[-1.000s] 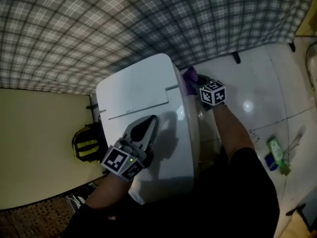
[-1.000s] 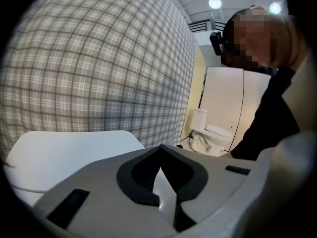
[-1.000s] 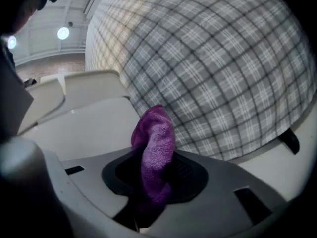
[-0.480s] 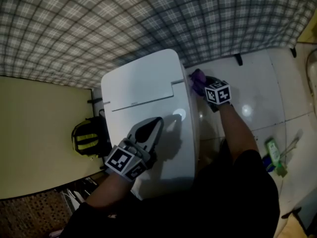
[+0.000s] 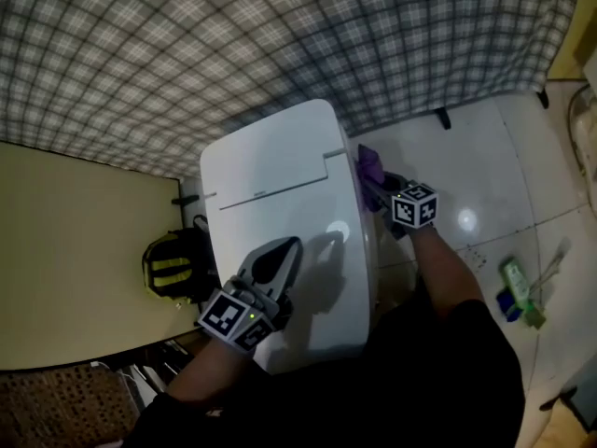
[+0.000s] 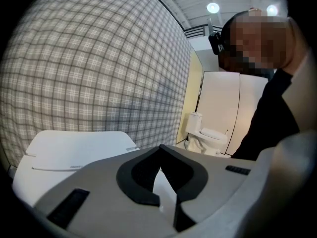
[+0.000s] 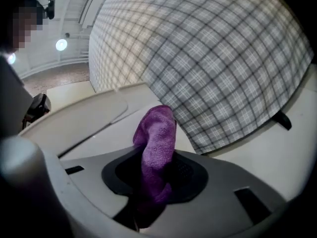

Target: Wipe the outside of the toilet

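At the right flank of the toilet point(image 5: 280, 180), near the lid hinge, the right gripper point(image 5: 375, 183) pinches a nubbly purple cloth point(image 5: 369, 162) in its jaws, beside the glossy white shell. The left gripper point(image 5: 285, 248), jaws pressed together on nothing, lies on the flat closed lid. I'd judge the wiping mid-way (no streaks to prove it), with the front and left side probably still to do.

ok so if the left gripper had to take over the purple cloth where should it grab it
Probably the free bunched end of the purple cloth, which sticks out beyond the right gripper. Come across from the toilet lid side, above those jaws; the lower part is clamped between them.
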`<move>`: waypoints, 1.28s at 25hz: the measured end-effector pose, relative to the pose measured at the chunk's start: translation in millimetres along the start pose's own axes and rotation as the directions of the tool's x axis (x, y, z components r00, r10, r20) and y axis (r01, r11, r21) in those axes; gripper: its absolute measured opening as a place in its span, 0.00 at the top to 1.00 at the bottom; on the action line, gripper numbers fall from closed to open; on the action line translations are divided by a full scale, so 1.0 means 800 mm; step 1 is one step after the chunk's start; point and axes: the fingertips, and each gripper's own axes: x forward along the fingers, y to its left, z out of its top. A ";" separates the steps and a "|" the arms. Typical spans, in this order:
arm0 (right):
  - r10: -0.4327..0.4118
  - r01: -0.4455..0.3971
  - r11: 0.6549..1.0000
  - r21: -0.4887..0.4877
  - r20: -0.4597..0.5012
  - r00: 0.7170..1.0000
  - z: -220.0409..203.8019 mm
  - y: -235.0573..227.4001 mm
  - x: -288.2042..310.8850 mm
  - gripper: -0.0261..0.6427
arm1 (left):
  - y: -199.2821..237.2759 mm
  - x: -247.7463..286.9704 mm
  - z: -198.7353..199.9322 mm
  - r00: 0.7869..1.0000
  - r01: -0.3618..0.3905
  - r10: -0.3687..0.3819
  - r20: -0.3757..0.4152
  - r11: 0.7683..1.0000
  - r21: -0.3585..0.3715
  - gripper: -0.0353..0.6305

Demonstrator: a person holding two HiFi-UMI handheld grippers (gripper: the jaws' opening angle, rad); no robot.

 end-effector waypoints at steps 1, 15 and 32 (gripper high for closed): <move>-0.003 0.003 1.000 0.019 0.006 1.000 -0.005 -0.013 0.008 0.78 | 0.006 0.001 0.000 1.000 -0.006 0.006 0.003 1.000 -0.006 0.96; -0.337 0.305 0.941 -0.149 -0.317 0.886 -0.109 -0.146 0.065 0.78 | 0.044 0.018 -0.022 1.000 -0.030 0.030 -0.003 0.996 -0.090 0.96; -0.107 0.093 0.992 -0.085 -0.178 0.978 -0.095 0.039 -0.056 0.79 | -0.027 -0.091 -0.024 0.998 -0.050 0.052 0.036 0.997 -0.057 0.96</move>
